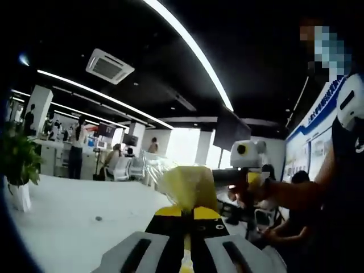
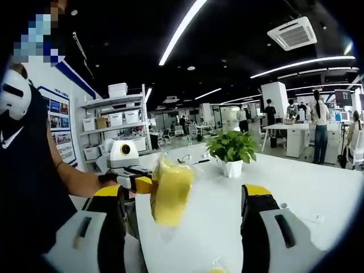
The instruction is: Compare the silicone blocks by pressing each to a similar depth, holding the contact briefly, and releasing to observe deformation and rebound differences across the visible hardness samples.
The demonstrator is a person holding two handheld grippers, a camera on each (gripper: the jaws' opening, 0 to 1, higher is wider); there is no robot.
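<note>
A pale yellow silicone block (image 1: 189, 186) is held up in the air above the white table (image 1: 74, 222). My left gripper (image 1: 187, 215) is shut on its lower end, jaws pressed close together. In the right gripper view the same block (image 2: 169, 193) hangs between my right gripper's (image 2: 185, 196) jaws, closer to the left jaw and touching neither. The right gripper is open wide. The left gripper (image 2: 129, 170) reaches in from the left, in a person's hand. In the left gripper view, the right gripper (image 1: 248, 162) sits just behind and to the right of the block.
A potted plant (image 2: 232, 151) stands on the white table (image 2: 318, 187); another plant (image 1: 17, 162) is at the table's left end. Shelves with white bins (image 2: 114, 128) stand by the wall. The person (image 1: 341, 170) stands close by. Several people sit and stand at desks beyond.
</note>
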